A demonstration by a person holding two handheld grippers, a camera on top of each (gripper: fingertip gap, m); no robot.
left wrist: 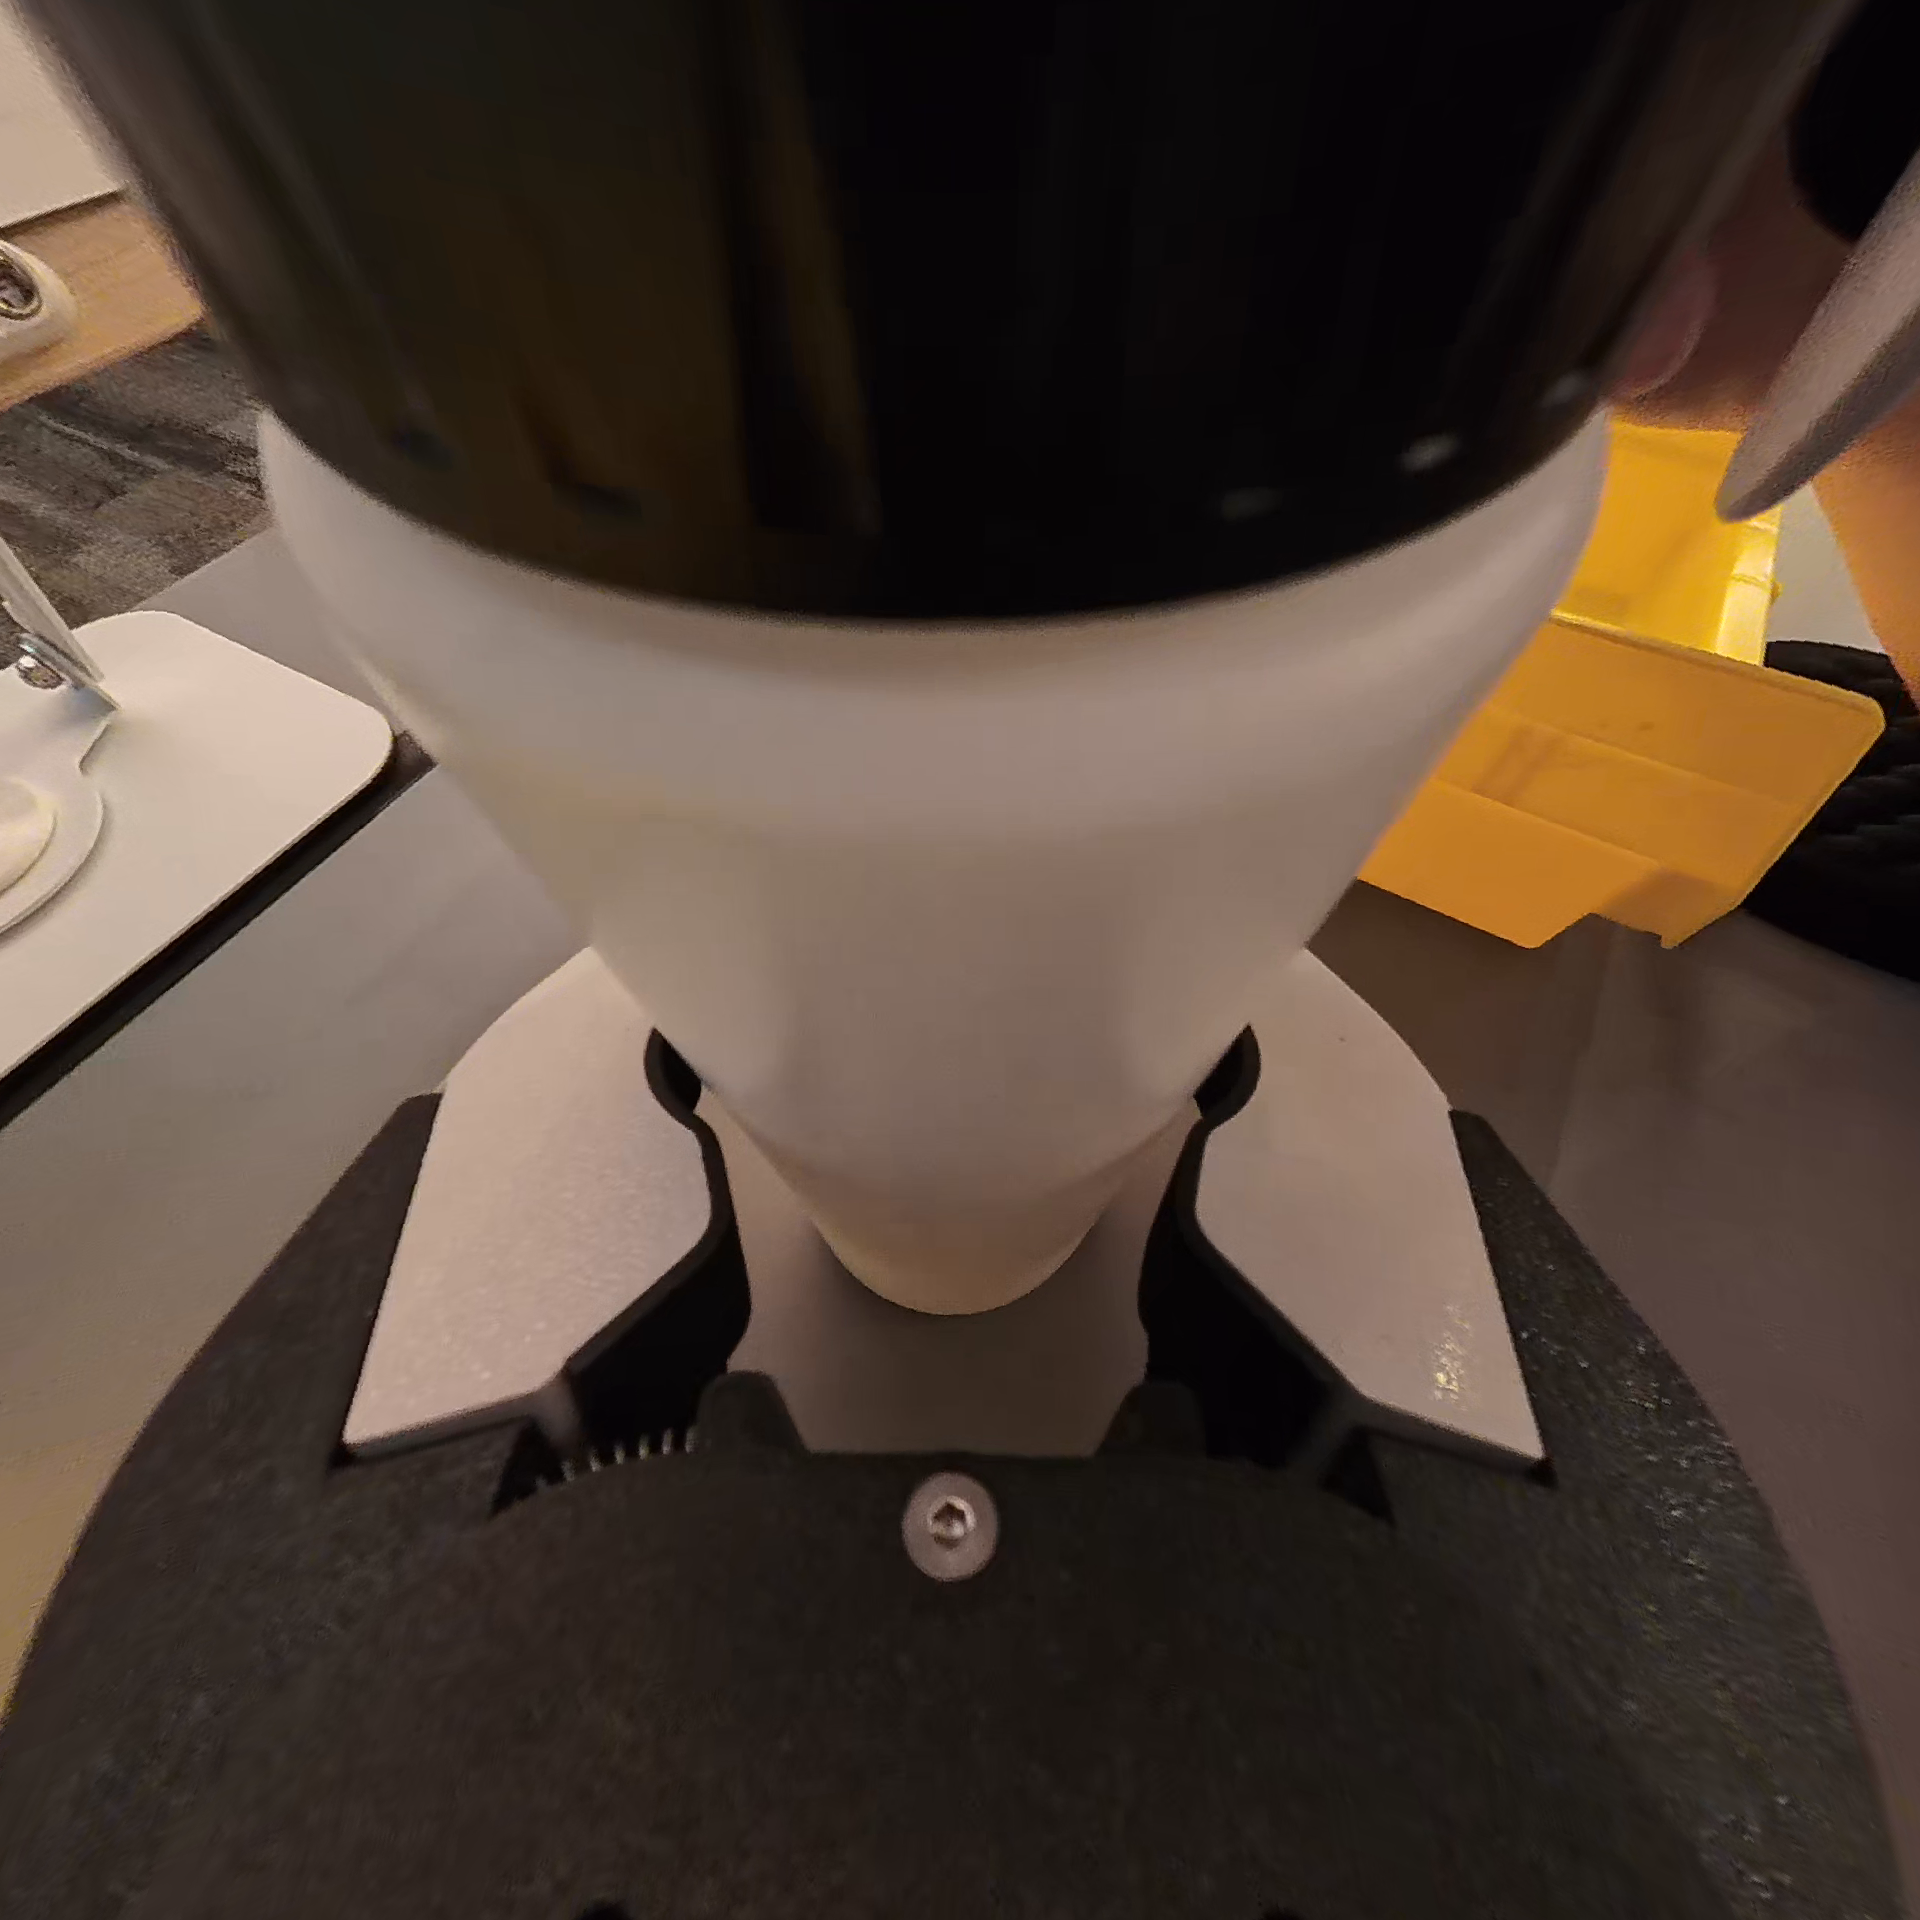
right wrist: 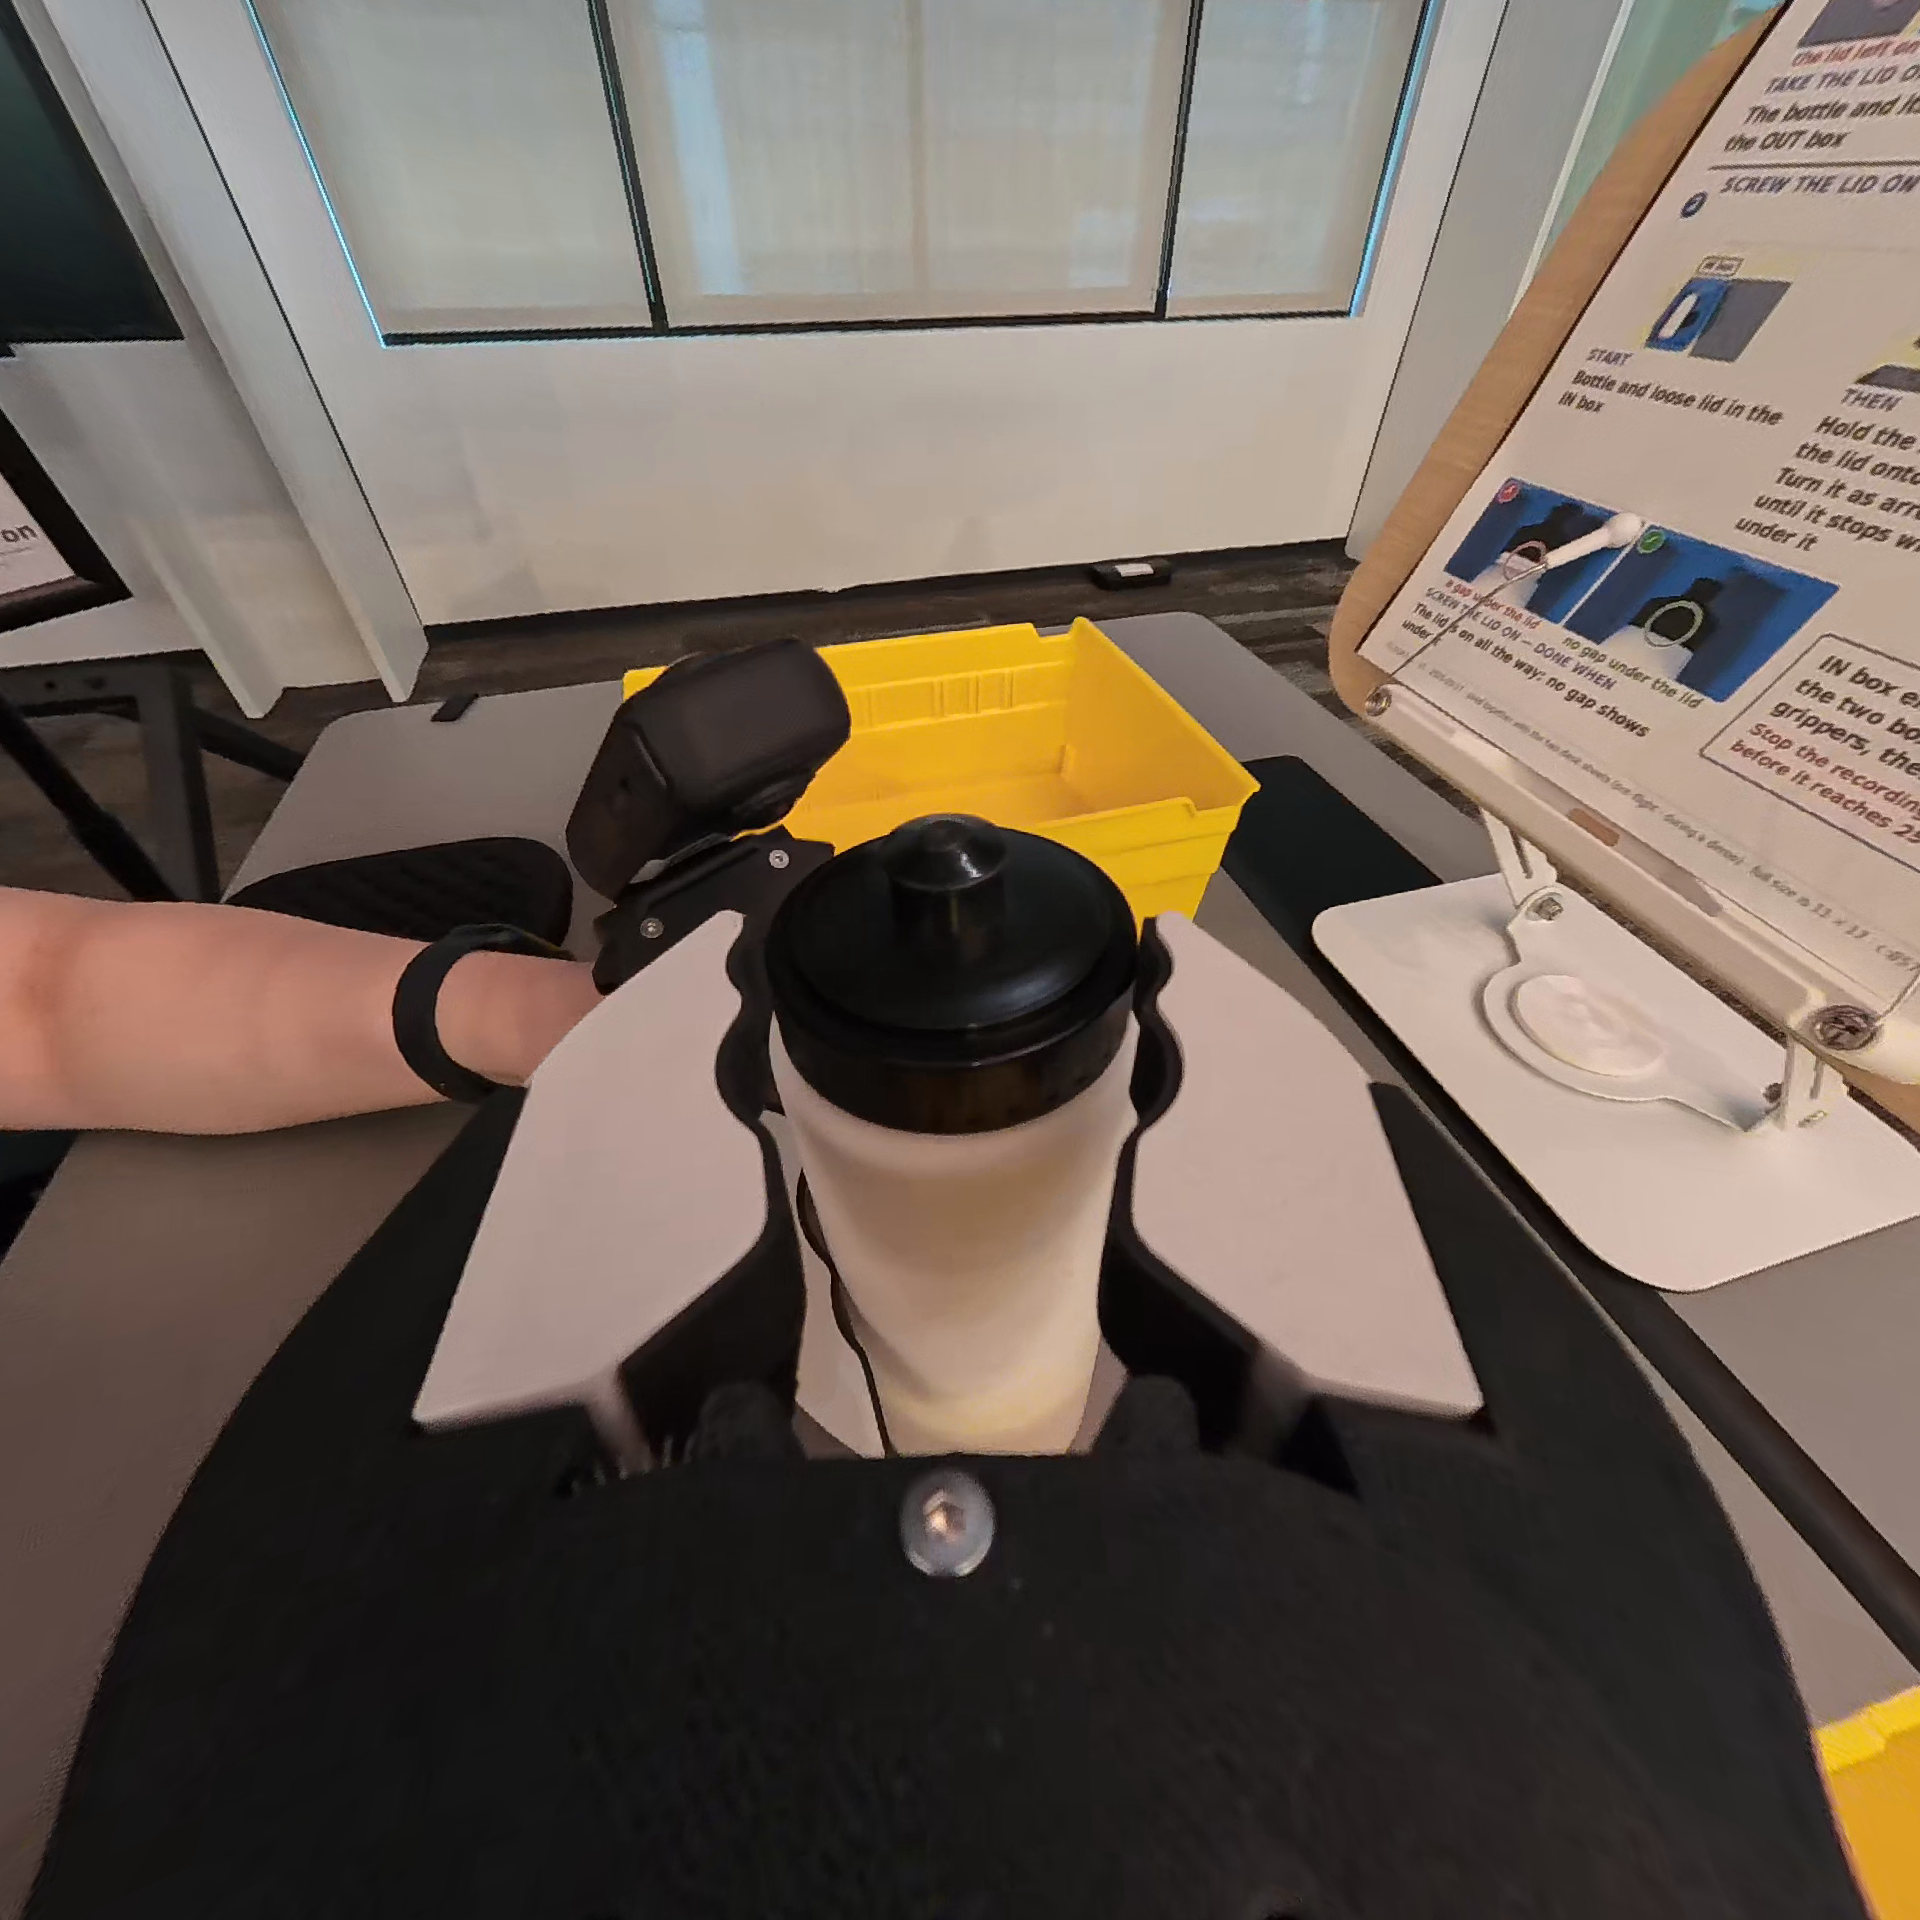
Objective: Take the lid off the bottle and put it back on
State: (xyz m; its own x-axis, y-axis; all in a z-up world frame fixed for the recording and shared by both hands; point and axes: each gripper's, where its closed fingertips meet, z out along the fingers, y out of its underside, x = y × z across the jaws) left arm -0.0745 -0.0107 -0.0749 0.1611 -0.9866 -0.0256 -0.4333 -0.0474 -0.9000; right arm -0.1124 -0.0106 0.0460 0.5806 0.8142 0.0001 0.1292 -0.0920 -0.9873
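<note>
We see the white bottle (right wrist: 940, 1278) standing upright between the fingers of both grippers, its black lid (right wrist: 951, 966) on top. In the left wrist view the left gripper (left wrist: 951, 1070) is clamped on the bottle's lower body, its dark pads pressed into both sides; the lid fills the top of that picture, blurred and cut off. The right gripper (right wrist: 951, 997) has its fingers on either side of the lid — whether they actually squeeze it or only flank it we cannot tell. Beyond the bottle sits a yellow bin (right wrist: 1039, 748), partly hidden by the lid and by the left gripper's camera housing. A forearm (right wrist: 208, 1008) with a black wristband (right wrist: 426, 1013) reaches in from the left. To the right stands an instruction board (right wrist: 1714, 468) on a white stand — cut off at the edge.
</note>
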